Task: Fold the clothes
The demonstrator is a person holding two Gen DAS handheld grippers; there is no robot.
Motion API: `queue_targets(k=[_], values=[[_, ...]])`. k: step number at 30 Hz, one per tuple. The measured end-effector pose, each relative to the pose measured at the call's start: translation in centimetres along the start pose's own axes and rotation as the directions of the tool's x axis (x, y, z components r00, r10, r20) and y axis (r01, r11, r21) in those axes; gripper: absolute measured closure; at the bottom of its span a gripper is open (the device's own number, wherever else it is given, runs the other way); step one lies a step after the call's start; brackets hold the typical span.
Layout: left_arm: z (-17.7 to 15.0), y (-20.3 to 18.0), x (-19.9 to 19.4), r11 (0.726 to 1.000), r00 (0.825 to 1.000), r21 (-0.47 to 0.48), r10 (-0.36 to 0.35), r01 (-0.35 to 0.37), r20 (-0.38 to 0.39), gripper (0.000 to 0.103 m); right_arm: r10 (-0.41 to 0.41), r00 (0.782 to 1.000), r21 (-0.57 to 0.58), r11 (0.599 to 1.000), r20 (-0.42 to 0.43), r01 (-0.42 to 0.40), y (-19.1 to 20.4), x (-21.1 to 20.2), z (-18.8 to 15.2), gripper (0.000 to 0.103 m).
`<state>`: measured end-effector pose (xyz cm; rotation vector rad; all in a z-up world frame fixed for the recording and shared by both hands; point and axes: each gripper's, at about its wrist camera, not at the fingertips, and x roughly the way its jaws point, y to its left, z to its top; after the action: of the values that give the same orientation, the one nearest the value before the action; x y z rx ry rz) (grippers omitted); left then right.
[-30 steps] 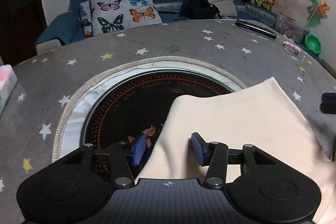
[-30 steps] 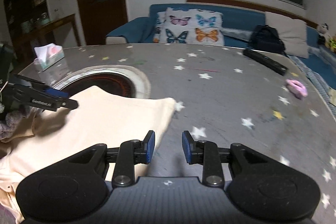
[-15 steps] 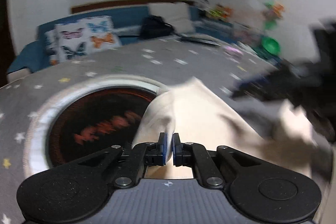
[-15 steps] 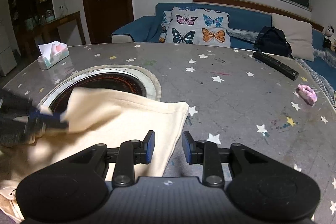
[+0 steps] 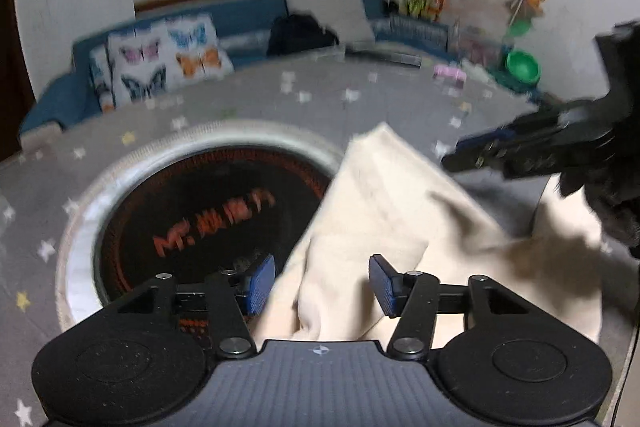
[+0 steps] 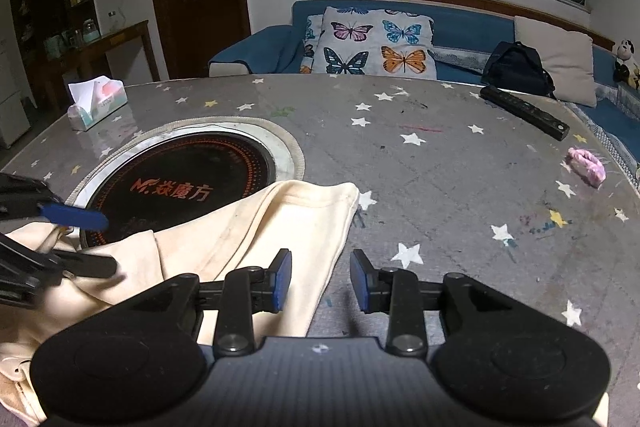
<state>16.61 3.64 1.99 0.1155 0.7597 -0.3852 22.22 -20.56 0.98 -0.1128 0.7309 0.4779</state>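
Observation:
A cream garment lies partly folded on the grey star-patterned table, its left edge over the round black cooktop. It also shows in the right wrist view. My left gripper is open, its blue pads on either side of a raised fold of the cloth, not closed on it. My right gripper is open and empty just above the garment's right edge; it shows in the left wrist view at the right. The left gripper shows in the right wrist view at the far left.
A round black induction cooktop is set into the table. A tissue box stands at the far left, a black remote and a pink object at the far right. A blue sofa with butterfly cushions is behind.
My left gripper shut on the cloth half a second ago and has now opened, letting go of the fold. The garment's upper layer has been drawn back towards me. The right gripper stayed open.

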Motion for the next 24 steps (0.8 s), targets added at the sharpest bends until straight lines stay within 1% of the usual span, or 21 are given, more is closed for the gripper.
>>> queue_targets(k=[2,4,5,8,10,12,13,14,15,16,17,20,23,24], values=[[-0.3,0.2,1.1,1.000,0.999,-0.004,-0.020,0.020,-0.041,0.065,0.001,1.000,-0.003,1.000,-0.002,-0.001,0.1,0.1,0.0,0.071],[-0.4,0.4,1.0,0.999,0.999,-0.015,-0.037,0.036,-0.028,0.093,-0.001,1.000,-0.007,1.000,-0.004,0.001,0.1,0.2,0.0,0.071],[-0.3,0.6,0.7,0.999,1.000,-0.019,-0.026,0.026,-0.014,0.093,-0.003,1.000,-0.009,1.000,-0.005,0.003,0.1,0.2,0.1,0.071],[0.3,1.7,-0.2,0.999,0.998,-0.030,0.038,-0.036,0.050,0.094,-0.008,1.000,-0.016,1.000,-0.010,0.007,0.1,0.5,0.3,0.071],[1.1,3.1,-0.8,0.992,0.990,-0.059,0.116,-0.111,0.084,0.094,-0.008,1.000,-0.020,1.000,-0.011,0.008,0.2,0.8,0.4,0.071],[1.9,4.7,-1.1,0.978,0.974,-0.090,0.198,-0.189,0.110,0.094,-0.008,1.000,-0.027,1.000,-0.013,0.007,0.4,1.1,0.6,0.071],[2.2,5.6,-1.0,0.967,0.962,-0.099,0.245,-0.234,0.118,0.094,-0.007,1.000,-0.030,1.000,-0.014,0.007,0.5,1.3,0.6,0.071],[2.5,6.6,-0.9,0.955,0.950,-0.107,0.287,-0.275,0.122,0.094,-0.007,1.000,-0.033,0.999,-0.016,0.006,0.5,1.6,0.7,0.071],[2.7,7.6,-0.6,0.946,0.942,-0.112,0.316,-0.303,0.115,0.094,-0.007,1.000,-0.036,0.999,-0.020,0.006,0.6,2.0,0.8,0.071],[2.8,8.7,-0.1,0.941,0.940,-0.123,0.328,-0.316,0.097,0.094,-0.006,1.000,-0.039,0.999,-0.024,0.006,0.7,2.3,0.9,0.071],[2.8,9.8,0.6,0.937,0.941,-0.141,0.331,-0.319,0.070,0.094,-0.006,1.000,-0.042,0.999,-0.026,0.005,0.8,2.6,1.0,0.071],[2.2,11.7,2.2,0.928,0.939,-0.157,0.344,-0.339,0.010,0.094,-0.007,0.999,-0.058,0.998,-0.031,0.005,1.3,3.6,1.3,0.071],[1.3,12.7,3.0,0.926,0.941,-0.170,0.338,-0.336,-0.021,0.093,-0.004,0.999,-0.069,0.998,-0.036,0.002,1.6,4.5,1.7,0.071],[1.1,13.0,3.1,0.924,0.940,-0.175,0.339,-0.339,-0.030,0.091,-0.002,0.999,-0.073,0.997,-0.037,-0.001,1.8,4.9,1.9,0.071]])
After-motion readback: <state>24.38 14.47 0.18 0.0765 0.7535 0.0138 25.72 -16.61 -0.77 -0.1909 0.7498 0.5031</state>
